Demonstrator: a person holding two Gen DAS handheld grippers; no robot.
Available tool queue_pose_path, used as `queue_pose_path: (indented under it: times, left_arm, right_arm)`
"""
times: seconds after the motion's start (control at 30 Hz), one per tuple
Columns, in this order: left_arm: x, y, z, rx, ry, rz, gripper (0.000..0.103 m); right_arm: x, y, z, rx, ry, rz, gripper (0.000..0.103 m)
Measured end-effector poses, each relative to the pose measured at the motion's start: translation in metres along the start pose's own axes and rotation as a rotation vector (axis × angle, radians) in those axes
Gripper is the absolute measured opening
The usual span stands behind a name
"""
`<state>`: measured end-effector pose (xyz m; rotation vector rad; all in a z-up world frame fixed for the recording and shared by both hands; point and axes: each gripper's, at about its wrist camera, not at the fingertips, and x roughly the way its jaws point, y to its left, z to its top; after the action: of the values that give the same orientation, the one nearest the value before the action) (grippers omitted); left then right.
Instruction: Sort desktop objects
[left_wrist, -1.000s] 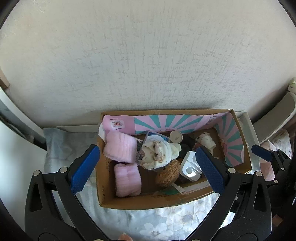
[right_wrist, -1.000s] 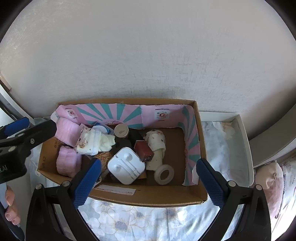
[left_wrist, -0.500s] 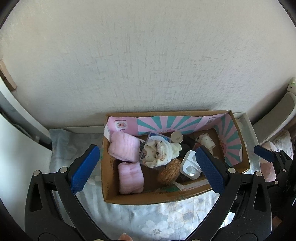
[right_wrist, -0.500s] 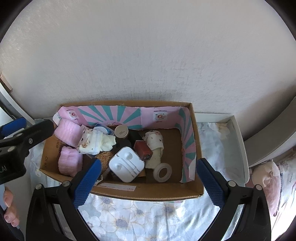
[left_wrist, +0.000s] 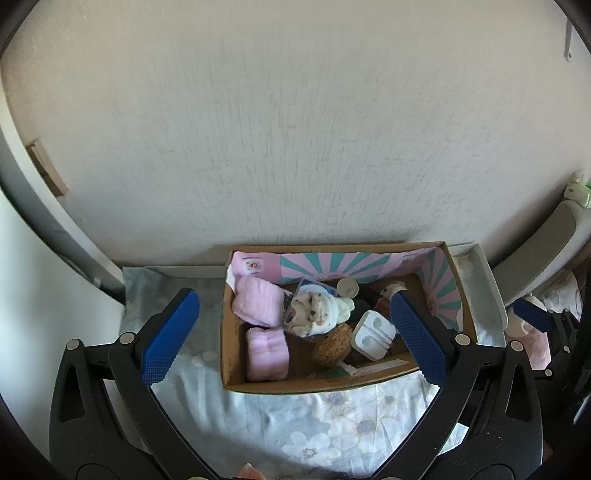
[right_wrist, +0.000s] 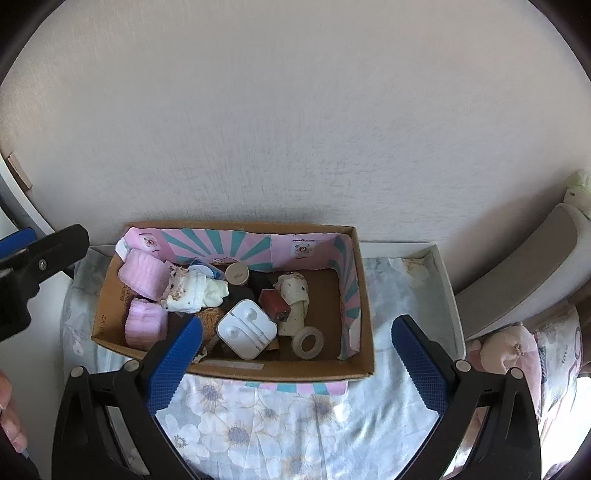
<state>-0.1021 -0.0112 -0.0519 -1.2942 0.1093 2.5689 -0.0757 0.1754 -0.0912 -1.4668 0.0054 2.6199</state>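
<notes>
A cardboard box (left_wrist: 332, 386) with a pink and teal lining stands against the wall on a floral cloth; it also shows in the right wrist view (right_wrist: 295, 369). It holds two pink folded cloths (left_wrist: 266, 353) (right_wrist: 146, 325), a white spotted cloth bundle (left_wrist: 314, 312) (right_wrist: 188, 291), a white earphone case (left_wrist: 373, 334) (right_wrist: 246, 334), a brown fuzzy item (left_wrist: 332, 345), a tape ring (right_wrist: 307, 342), a red block (right_wrist: 275, 307) and a small jar (right_wrist: 237, 274). My left gripper (left_wrist: 291, 336) is open and empty, above the box's near side. My right gripper (right_wrist: 295, 354) is open and empty, over the box's near wall.
The floral cloth (right_wrist: 277, 432) covers a white tray-like surface whose rim (right_wrist: 448, 291) shows at the right. A textured wall (left_wrist: 295, 129) rises just behind the box. A grey chair back (right_wrist: 535, 266) and a pink cushion (right_wrist: 509, 350) lie to the right.
Both grippers have pulled back and up from the box, so it looks smaller and farther. The box contents have not moved. Both grippers stay open.
</notes>
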Motion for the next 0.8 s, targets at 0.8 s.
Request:
queue_pose_path:
  times: [0.8]
  left_arm:
    - [-0.057, 0.008, -0.023, -0.054, -0.068, 0.073, 0.103]
  right_arm:
    - [-0.058, -0.005, -0.017, 0.065, -0.069, -0.009, 0.102]
